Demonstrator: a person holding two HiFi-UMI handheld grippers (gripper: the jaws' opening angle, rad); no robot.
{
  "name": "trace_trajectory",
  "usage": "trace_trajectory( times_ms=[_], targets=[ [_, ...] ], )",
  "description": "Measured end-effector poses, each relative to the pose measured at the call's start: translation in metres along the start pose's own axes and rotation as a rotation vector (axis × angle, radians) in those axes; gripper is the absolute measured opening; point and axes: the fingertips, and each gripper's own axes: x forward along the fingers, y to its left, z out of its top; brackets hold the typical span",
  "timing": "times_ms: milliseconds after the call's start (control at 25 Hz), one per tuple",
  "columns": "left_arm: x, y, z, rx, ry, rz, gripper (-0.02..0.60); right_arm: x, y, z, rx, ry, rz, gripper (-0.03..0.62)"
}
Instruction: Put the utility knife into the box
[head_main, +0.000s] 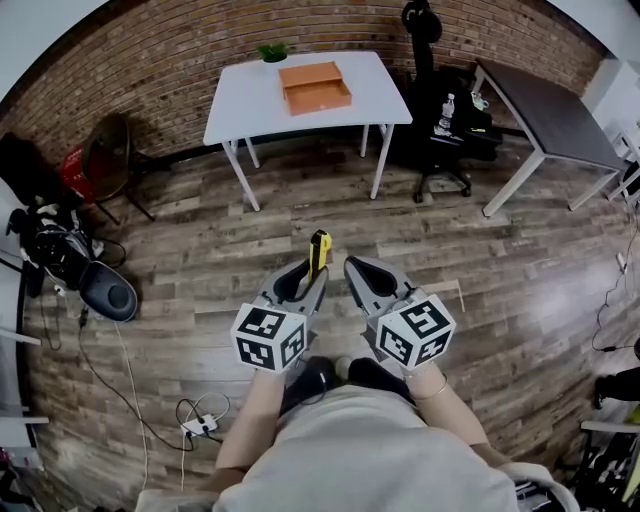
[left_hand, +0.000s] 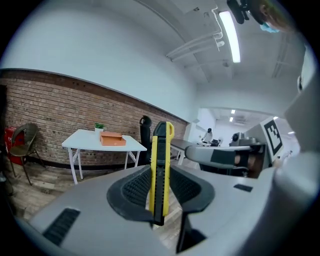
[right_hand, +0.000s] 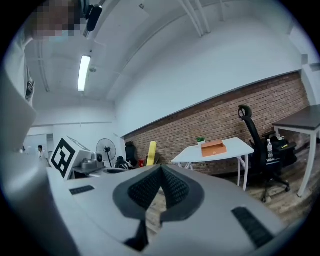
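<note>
Knife (left_hand: 160, 150) is pinched upright by the left hand-held gripper (head_main: 306, 280); the right hand-held gripper (right_hand: 160, 175) is pressed together, empty. Box (head_main: 314, 87) is set on the distant surface (head_main: 245, 100).

A white table (head_main: 250, 100) stands against the brick wall (head_main: 150, 55), beside a black office chair (head_main: 432, 150).
</note>
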Motion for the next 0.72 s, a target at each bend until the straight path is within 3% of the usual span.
trace_trajectory(
  times_ms=[320, 720],
  targets=[
    [0.009, -0.003, -0.006, -0.029, -0.023, 0.071, 0.114, -0.016, -0.029, -0.022, 0.057, 0.025, -0.037, -0.002],
    [0.063, 0.052, 0.009, -0.046, -0.03, 0.043, 0.114, 0.041, -0.079, -0.017, 0.073, 0.029, -0.06, -0.002]
  ],
)
